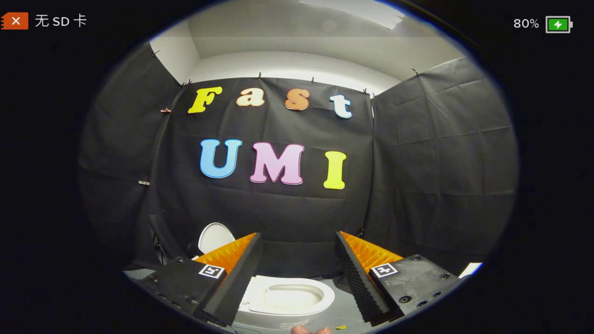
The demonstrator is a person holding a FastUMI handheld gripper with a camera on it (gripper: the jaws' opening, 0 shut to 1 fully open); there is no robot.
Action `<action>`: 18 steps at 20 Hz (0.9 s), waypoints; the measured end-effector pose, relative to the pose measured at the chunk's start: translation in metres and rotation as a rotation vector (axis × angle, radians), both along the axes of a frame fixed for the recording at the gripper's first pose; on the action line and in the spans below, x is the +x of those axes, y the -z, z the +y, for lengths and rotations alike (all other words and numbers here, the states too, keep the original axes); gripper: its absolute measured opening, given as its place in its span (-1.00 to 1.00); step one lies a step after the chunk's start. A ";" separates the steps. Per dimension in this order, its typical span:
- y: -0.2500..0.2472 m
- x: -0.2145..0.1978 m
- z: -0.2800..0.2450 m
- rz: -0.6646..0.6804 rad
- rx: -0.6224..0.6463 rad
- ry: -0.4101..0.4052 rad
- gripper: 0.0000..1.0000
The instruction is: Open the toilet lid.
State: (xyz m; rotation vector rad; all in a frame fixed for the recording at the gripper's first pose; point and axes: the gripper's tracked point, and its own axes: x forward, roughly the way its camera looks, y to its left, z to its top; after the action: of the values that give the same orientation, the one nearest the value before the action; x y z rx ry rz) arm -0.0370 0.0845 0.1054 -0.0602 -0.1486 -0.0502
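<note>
white toilet [287, 297] (white lid [214, 236]), black cloth wall [431, 162]

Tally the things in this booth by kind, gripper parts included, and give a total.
Toilet seat, lying between and below the fingers: 1
Toilet lid, raised, beyond the left finger: 1
Gripper, open, nothing held: 1
Gripper fingers: 2
Square marker tags on the gripper: 2
Total: 7

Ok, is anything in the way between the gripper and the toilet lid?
Nothing visible. The gripper hangs open above the toilet seat, holding nothing. The white lid looks already raised, just beyond the left finger, which hides its lower edge.
</note>
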 end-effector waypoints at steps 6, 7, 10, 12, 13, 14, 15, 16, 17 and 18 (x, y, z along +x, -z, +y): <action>0.000 0.001 0.005 0.000 -0.008 -0.008 0.97; 0.000 0.001 0.005 -0.001 -0.010 -0.009 0.97; 0.002 0.002 0.007 0.004 -0.015 -0.010 0.97; 0.003 0.001 0.007 0.005 -0.011 -0.009 0.97; 0.002 0.000 0.006 0.002 -0.009 -0.009 0.96; 0.001 0.000 0.006 0.001 -0.008 -0.009 0.96; 0.000 0.000 0.005 0.000 -0.008 -0.008 0.97; 0.000 0.000 0.005 -0.001 -0.008 -0.005 0.96; 0.000 0.000 0.005 0.000 -0.008 -0.004 0.97; 0.000 0.000 0.005 0.001 -0.007 -0.005 0.97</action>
State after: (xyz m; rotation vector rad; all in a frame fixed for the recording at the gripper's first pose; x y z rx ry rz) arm -0.0368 0.0890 0.1050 -0.0671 -0.1478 -0.0449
